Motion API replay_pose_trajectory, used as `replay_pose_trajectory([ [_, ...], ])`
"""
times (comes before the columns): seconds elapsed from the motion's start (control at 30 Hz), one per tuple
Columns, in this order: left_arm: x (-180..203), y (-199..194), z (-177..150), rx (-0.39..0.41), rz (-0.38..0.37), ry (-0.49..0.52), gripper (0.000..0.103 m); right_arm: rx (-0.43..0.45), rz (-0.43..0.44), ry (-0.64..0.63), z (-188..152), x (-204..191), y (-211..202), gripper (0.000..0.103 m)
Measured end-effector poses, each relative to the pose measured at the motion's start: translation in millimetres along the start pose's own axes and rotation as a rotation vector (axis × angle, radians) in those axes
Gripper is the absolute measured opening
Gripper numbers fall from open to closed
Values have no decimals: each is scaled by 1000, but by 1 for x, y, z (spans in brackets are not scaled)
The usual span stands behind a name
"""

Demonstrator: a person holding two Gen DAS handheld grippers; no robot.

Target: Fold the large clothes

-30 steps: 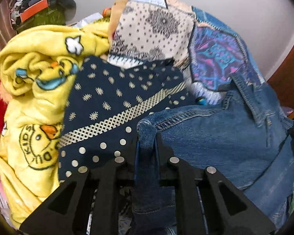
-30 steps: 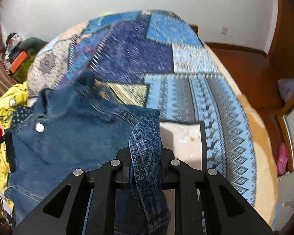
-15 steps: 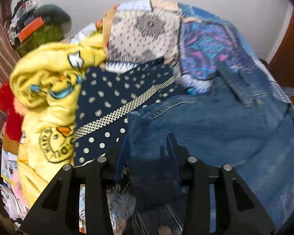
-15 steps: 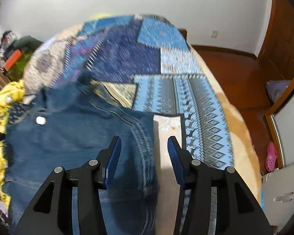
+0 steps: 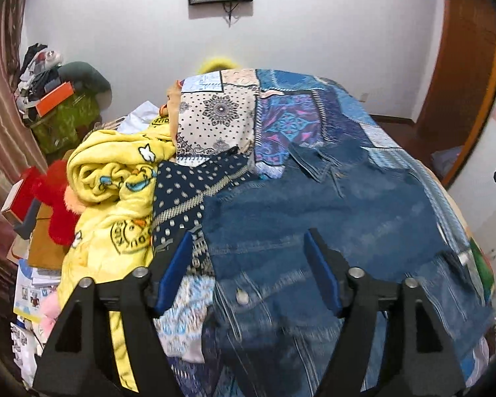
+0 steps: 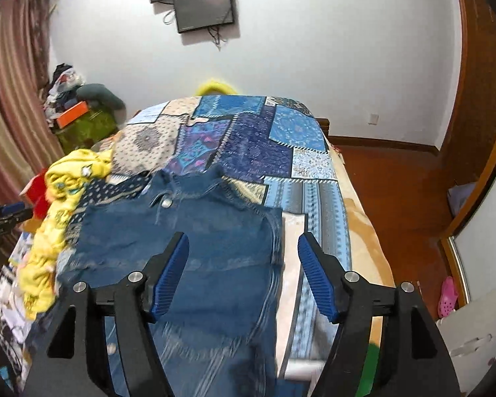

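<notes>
A blue denim jacket (image 5: pixel 330 218) lies spread flat on the patchwork bedspread (image 5: pixel 291 115), collar toward the far wall. My left gripper (image 5: pixel 248 264) hovers above its near left part, jaws opening, blue pads apart with nothing gripped. In the right wrist view the same denim jacket (image 6: pixel 195 241) lies below my right gripper (image 6: pixel 243 268), whose jaws are also opening and hold nothing. The jacket's right edge runs beneath the right gripper. The bedspread (image 6: pixel 274 152) shows beyond the collar.
A navy dotted garment (image 5: pixel 188 192) and a yellow cartoon blanket (image 5: pixel 112 185) are heaped left of the jacket. Boxes, a red plush toy (image 5: pixel 56 198) and papers crowd the bed's left side. A wooden floor (image 6: pixel 390 178) and pink sandals (image 6: pixel 448 292) lie right.
Both grippers let go of the folded denim edges they were pinching, opened, and rose back from the bed. The jacket now lies flat, and more of the room is in view.
</notes>
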State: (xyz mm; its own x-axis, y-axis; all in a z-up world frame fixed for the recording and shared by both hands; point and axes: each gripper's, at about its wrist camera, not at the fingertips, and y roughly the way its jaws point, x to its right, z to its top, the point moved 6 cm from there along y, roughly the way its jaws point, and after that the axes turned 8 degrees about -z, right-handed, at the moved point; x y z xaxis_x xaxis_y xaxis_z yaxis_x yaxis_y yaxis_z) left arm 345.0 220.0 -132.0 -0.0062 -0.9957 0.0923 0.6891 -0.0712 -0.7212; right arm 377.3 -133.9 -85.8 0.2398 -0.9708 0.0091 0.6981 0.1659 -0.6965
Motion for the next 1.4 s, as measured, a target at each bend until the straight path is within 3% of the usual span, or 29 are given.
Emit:
replay_pose_trajectory([
  [0.13,6,-17,-36,-23,-27,-25,75,-11,17,-6,-33,-4,-22,66],
  [0.2,4,-18,-59,-52,-44,-67,83,-27,24,4,-50,-4,-27,66],
  [0.4,-5,-8,-138,-175,-83,-214,83,-139,32,46,-110,2,-21,67],
  [0.57,-8,-2,-197,-260,-102,-334,83,-224,-14,73,-156,13,-20,67],
  [0.83,-4,-8,-249,-301,-152,-473,83,-323,42,181,-205,15,-17,67],
  [1.0,7,-7,-267,-308,-210,-524,82,-324,80,261,-214,18,-19,67],
  [1.03,9,-6,-268,-304,-217,-530,80,-329,93,273,-214,18,-19,67],
  [1.17,12,-3,-269,-289,-282,-583,54,-327,124,280,-217,11,-21,64],
  [1.2,12,-3,-268,-283,-275,-584,51,-325,132,282,-218,9,-21,62],
  [1.27,13,-5,-265,-267,-251,-561,43,-326,179,306,-219,7,-22,46],
  [1.4,14,-14,-254,-232,-221,-507,24,-321,186,322,-220,5,-21,39],
])
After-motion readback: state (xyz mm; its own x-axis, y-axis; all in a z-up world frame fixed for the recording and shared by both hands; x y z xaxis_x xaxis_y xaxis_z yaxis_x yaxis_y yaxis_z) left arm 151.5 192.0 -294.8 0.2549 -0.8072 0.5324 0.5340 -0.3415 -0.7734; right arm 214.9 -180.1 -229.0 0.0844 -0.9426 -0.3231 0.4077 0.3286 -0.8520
